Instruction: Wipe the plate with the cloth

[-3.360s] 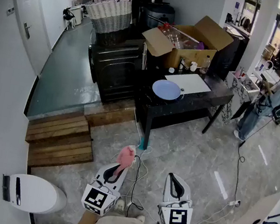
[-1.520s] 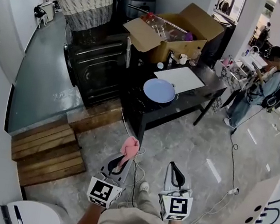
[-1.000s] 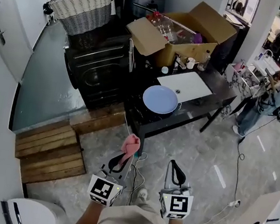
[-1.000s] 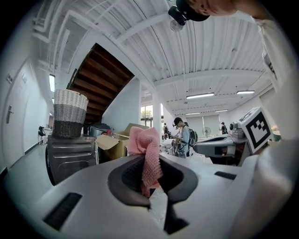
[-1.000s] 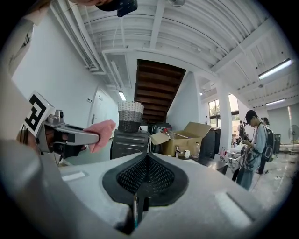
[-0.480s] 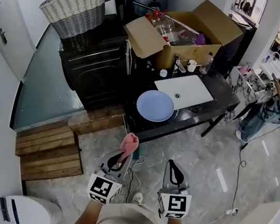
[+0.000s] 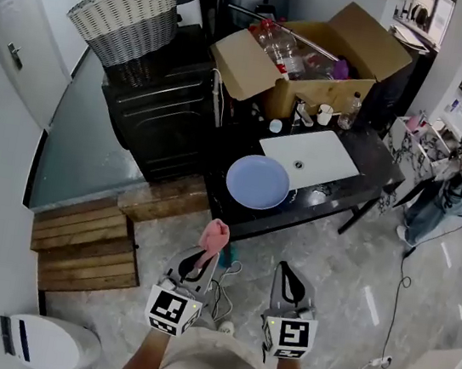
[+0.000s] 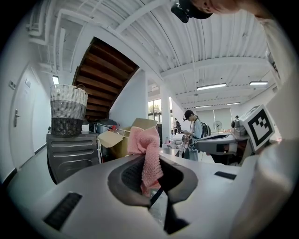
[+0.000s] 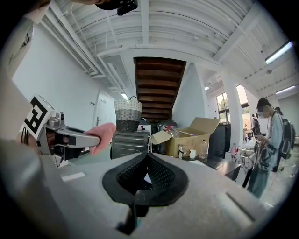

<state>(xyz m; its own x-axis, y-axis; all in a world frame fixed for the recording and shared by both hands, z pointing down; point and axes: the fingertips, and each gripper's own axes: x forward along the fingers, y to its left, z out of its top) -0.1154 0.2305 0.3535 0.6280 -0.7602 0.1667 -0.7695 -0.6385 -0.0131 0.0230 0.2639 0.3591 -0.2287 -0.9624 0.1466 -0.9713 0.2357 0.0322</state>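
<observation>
The left gripper (image 7: 205, 255), low in the frame, is clamped on the pink cloth (image 7: 214, 235), which sticks up past its tips. The right gripper (image 7: 285, 271) beside it has its jaws together on nothing. The blue plate (image 7: 258, 182) lies mid-frame near the front edge of the dark table (image 7: 371, 166), well above both grippers, with grey floor (image 7: 347, 274) between

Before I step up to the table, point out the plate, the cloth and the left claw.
plate (image 7: 257, 182), head view, middle of its blue face.
cloth (image 7: 214, 235), head view, the pink bunch sticking out past the jaws.
left claw (image 7: 205, 255), head view, between its tips, shut on the cloth.
</observation>
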